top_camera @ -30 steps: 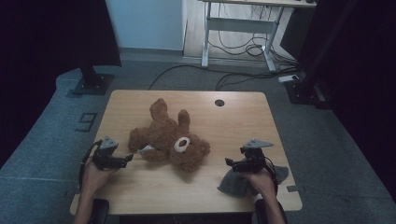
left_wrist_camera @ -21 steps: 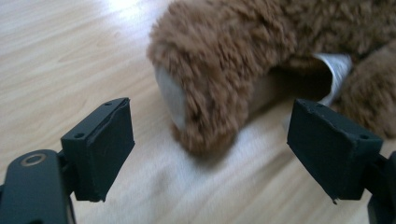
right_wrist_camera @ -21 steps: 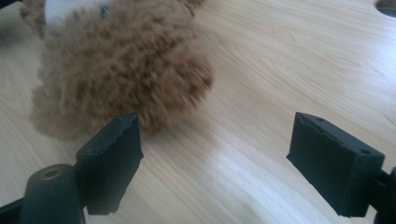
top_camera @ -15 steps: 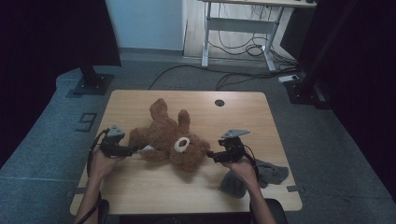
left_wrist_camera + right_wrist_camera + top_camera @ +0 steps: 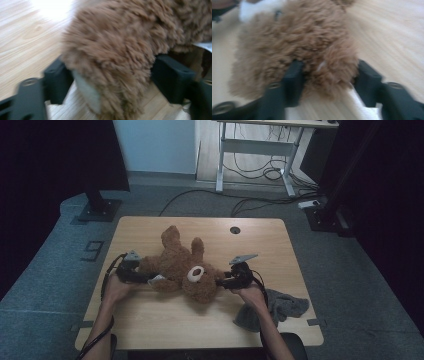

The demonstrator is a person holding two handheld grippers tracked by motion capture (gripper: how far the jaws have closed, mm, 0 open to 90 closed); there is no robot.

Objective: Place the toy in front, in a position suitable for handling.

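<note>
A brown teddy bear (image 5: 182,270) lies on its back in the middle of the wooden table (image 5: 150,320), head toward the person. My left gripper (image 5: 145,279) is at the bear's left side. In the left gripper view its jaws have just been closing and the pads touch both sides of a furry limb (image 5: 120,45). My right gripper (image 5: 222,282) is against the bear's right side by the head. Its jaws have just been closing too and pinch a tuft of the bear (image 5: 299,42) between them.
A crumpled grey cloth (image 5: 280,307) lies on the table by the right forearm. A round cable hole (image 5: 235,229) sits near the far edge. A white tag (image 5: 203,46) hangs from the bear. Cables and a desk frame lie on the floor beyond.
Both hands have moved inward from the table's sides to the bear. Each gripper's jaws now stand around part of the bear. The bear has stayed in place.
</note>
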